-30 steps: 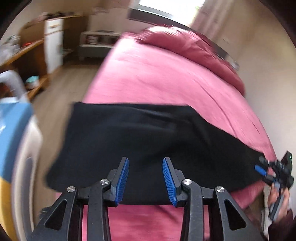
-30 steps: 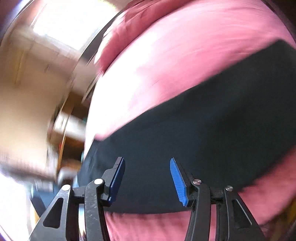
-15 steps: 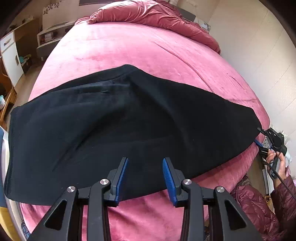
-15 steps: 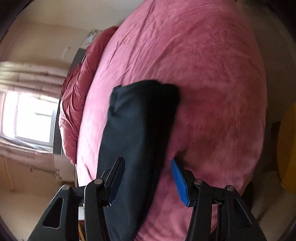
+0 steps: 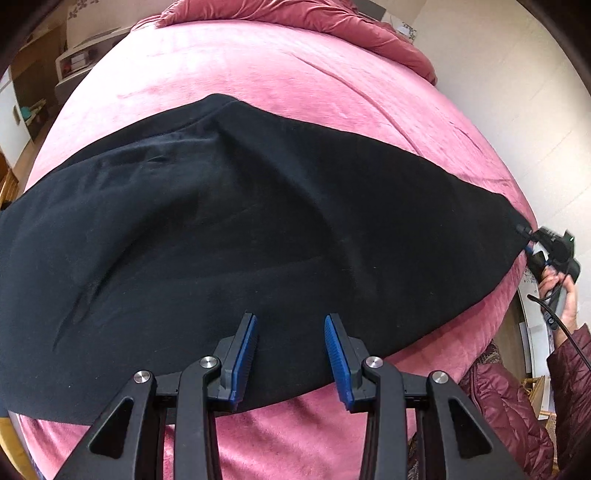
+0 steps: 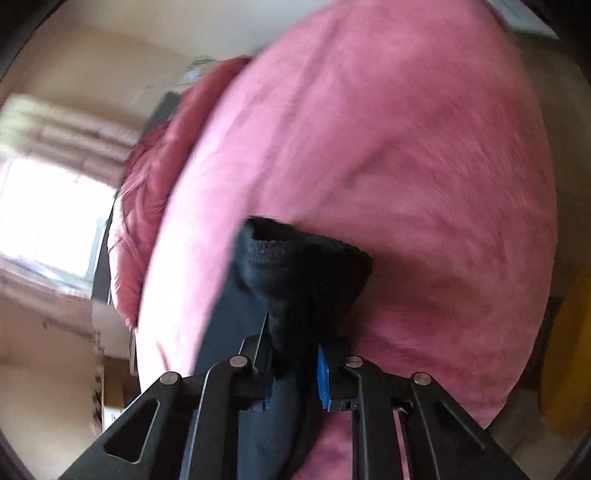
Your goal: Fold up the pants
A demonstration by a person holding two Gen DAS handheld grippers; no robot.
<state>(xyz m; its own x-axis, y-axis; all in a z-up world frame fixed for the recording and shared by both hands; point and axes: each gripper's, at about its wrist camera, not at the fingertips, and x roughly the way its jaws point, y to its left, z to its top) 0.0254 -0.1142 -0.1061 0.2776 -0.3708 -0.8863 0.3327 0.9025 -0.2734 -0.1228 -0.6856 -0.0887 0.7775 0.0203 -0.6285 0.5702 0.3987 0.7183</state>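
Observation:
Black pants (image 5: 229, 229) lie folded lengthwise across a pink bed (image 5: 280, 70), wide end at the left, narrow leg end at the right. My left gripper (image 5: 291, 354) is open and empty, just above the near edge of the pants. My right gripper (image 6: 293, 360) is shut on the leg end of the pants (image 6: 303, 269), which bunches up between its fingers. The right gripper also shows in the left wrist view (image 5: 532, 245) at the far right tip of the pants, held by a hand.
A crumpled pink duvet (image 5: 295, 14) lies at the head of the bed. A wall (image 5: 517, 92) runs along the right side. Shelves and a cabinet (image 5: 74, 59) stand at the far left. A bright window (image 6: 48, 218) shows in the right wrist view.
My right gripper has closed on the leg end of the pants; it was open half a second ago. My left gripper has moved closer to the pants and stays open.

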